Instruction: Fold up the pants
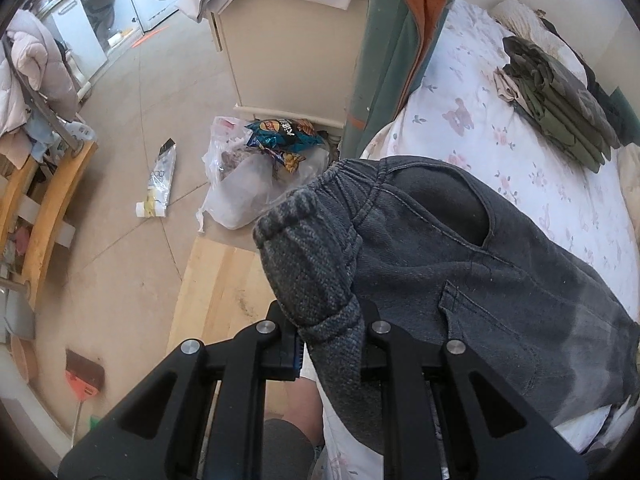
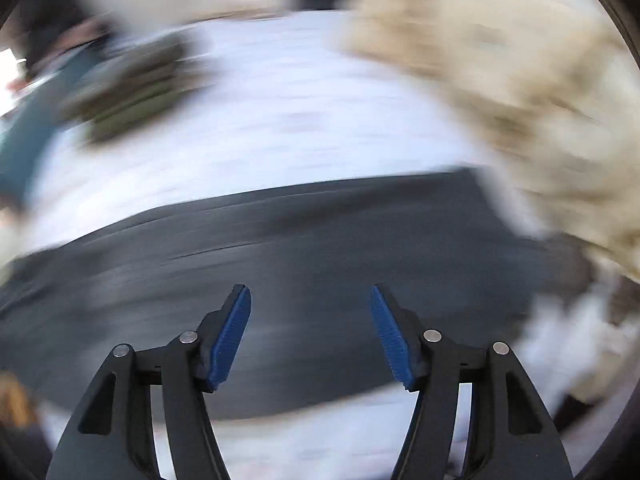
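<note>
Dark grey pants [image 1: 460, 264] lie on the flowered bed sheet [image 1: 460, 120], waistband toward the bed's edge. My left gripper [image 1: 330, 328] is shut on the pants' elastic waistband, bunched between the fingers and lifted a little. In the blurred right wrist view the pants [image 2: 300, 248] stretch as a dark band across the white sheet [image 2: 280, 100]. My right gripper [image 2: 310, 320] is open and empty just above them, blue pads [image 2: 230, 340] wide apart.
A stack of folded olive clothes [image 1: 560, 104] lies farther on the bed. A green-orange blanket [image 1: 400, 48] hangs by a white cabinet [image 1: 296, 48]. A trash bag [image 1: 256, 172] sits on the floor. A beige fluffy blanket [image 2: 520, 80] lies at the right.
</note>
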The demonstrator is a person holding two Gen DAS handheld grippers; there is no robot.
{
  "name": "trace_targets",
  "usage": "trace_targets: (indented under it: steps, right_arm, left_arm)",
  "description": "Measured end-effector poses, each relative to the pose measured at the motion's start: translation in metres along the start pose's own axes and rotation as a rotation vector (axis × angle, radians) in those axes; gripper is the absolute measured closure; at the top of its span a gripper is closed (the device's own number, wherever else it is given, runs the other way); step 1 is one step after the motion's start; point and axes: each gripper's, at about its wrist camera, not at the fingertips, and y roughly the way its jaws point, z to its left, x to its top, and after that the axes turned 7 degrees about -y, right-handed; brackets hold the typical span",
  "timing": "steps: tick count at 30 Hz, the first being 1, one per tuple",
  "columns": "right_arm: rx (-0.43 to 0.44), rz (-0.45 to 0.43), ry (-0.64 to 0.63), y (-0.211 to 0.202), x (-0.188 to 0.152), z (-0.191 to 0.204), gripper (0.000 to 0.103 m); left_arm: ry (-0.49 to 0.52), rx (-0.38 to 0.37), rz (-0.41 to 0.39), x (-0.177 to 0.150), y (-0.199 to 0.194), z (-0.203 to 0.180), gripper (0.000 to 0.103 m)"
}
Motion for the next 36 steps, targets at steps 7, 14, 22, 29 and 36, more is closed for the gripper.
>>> trace_targets:
  steps: [7,14,22,29,36]
  right_arm:
    - [0.533,0.15,-0.142,0.072,-0.012,0.195,0.071]
    - [0.596,0.241,-0.234,0.129,-0.038,0.308,0.083]
    - [0.538,0.347,-0.225,0.159,-0.056,0.3,0.093]
    - [0.561,0.207,-0.203,0.083,-0.05,0.194,0.085]
    - [0.465,0.152,0.047,0.06,-0.061,0.031,0.048]
  left_arm:
    - [0.018,-0.007,-0.01,-0.001,-0.003,-0.002,0.091]
    - [0.061,-0.017,-0.013,-0.001,-0.003,-0.009,0.092]
    - [0.154,-0.033,-0.011,-0.008,-0.005,-0.03,0.092]
    - [0.157,-0.037,-0.04,-0.01,-0.011,-0.034,0.092]
    - [0.215,-0.042,-0.135,-0.017,-0.036,-0.053,0.092]
